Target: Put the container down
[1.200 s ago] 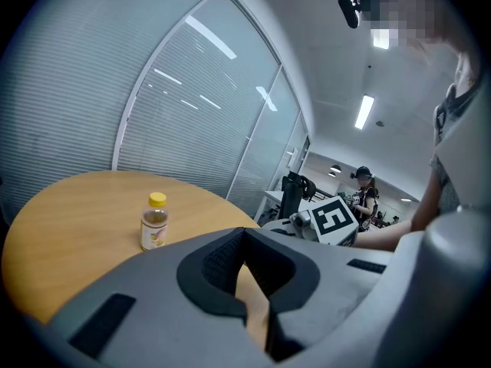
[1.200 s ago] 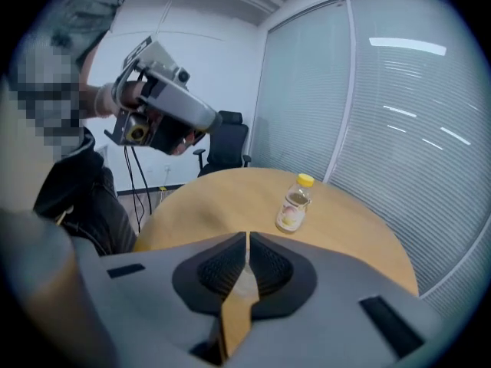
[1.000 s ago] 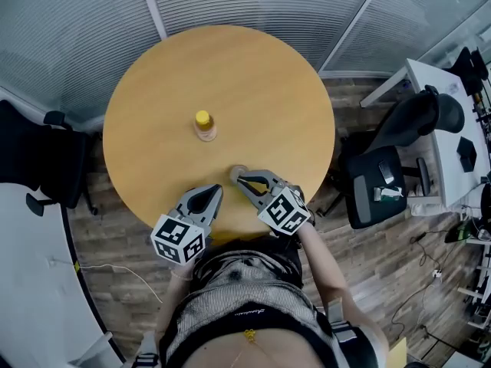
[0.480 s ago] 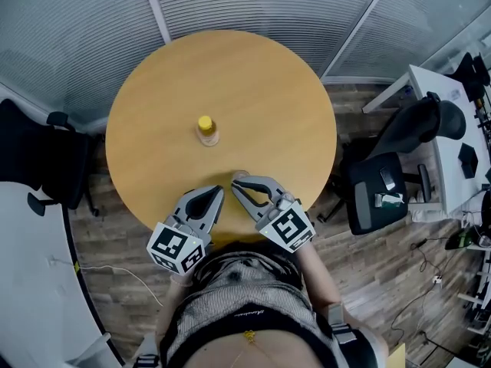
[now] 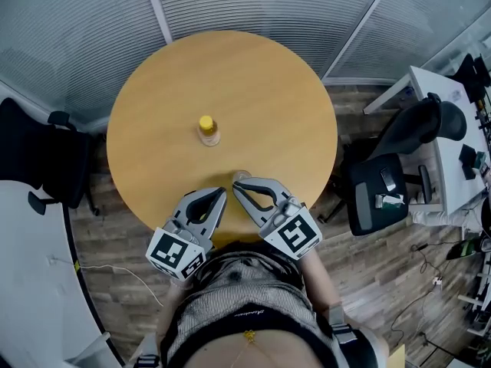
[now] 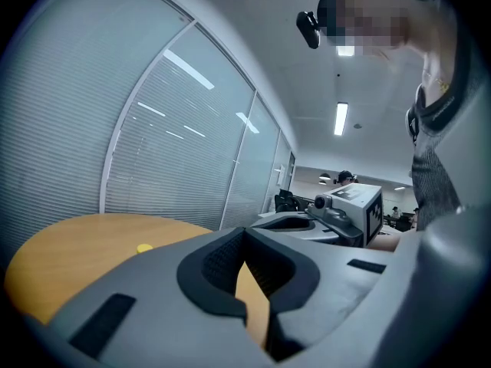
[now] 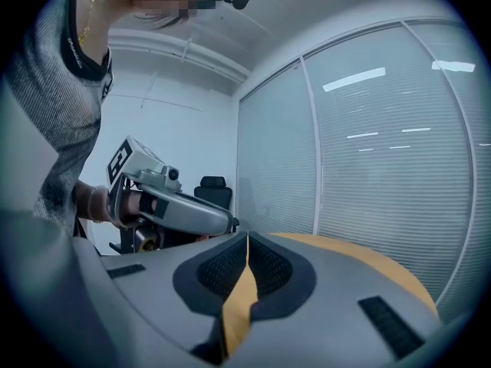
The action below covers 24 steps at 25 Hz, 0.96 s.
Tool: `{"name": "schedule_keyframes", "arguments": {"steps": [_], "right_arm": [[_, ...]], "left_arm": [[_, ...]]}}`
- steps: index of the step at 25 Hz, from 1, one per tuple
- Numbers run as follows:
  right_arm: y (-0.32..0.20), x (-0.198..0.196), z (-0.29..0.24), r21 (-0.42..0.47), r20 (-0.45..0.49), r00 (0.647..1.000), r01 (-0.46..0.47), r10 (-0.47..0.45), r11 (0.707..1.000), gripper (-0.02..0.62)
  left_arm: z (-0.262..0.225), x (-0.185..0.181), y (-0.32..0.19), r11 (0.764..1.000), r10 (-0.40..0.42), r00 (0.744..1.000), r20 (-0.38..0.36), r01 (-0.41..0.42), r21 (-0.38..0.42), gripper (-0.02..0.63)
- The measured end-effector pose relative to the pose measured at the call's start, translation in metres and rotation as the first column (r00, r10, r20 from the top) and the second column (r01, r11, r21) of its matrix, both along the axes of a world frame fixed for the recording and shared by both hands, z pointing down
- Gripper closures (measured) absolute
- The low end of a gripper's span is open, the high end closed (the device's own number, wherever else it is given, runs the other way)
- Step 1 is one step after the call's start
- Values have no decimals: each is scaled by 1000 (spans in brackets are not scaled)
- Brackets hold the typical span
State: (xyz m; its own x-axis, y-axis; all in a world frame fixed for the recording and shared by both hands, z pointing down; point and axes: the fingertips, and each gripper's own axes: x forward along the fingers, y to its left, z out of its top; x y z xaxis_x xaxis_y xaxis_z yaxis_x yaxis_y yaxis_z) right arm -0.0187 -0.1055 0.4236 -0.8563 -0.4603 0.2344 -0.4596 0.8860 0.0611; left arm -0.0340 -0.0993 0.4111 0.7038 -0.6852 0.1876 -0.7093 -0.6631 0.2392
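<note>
Round wooden worktop, seen from above. One bottle stands upright on it, yellow cap, a little left of centre. Nothing touches it. In the left gripper view only the cap shows, as a yellow speck far out on the wood.

Left claw over the near edge of the worktop, tips pointing away from the person. Its own view has the tips meeting, with bare wood showing through the hollow behind them. Closed, holding nothing.

Right claw just beside it, the two sets of tips near each other. Its own view: pads pressed together at the tip, a sliver of wood behind. Closed, also empty.

Each claw shows in the other's view, level with it and close alongside. Both are well apart from the bottle.

A small pale round spot sits on the wood just past the right tips; too small to tell what it is.

Around: blinds behind the worktop, black chair to the right, white desk beyond it, plank floor.
</note>
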Motion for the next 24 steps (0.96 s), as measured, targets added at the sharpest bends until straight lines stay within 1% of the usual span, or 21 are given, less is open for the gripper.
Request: {"name": "schedule_keyframes", "arguments": {"steps": [5,10,24], "right_arm": [[1,-1,-4,4,12,1000,10,-10,1000,569],[2,-1,-3,10,-8,1000,18,-18,1000,569],[3,1,-6,30,-26,999,23,-23,999,569]], "left_arm": [[0,-1,1,1000,-4,1000,5,4,-2,604],[3,-3,0,1000,-9,1000,6,9,-5,604],[6,-1,1,1000,-4,1000,11,4,-10,604]]}}
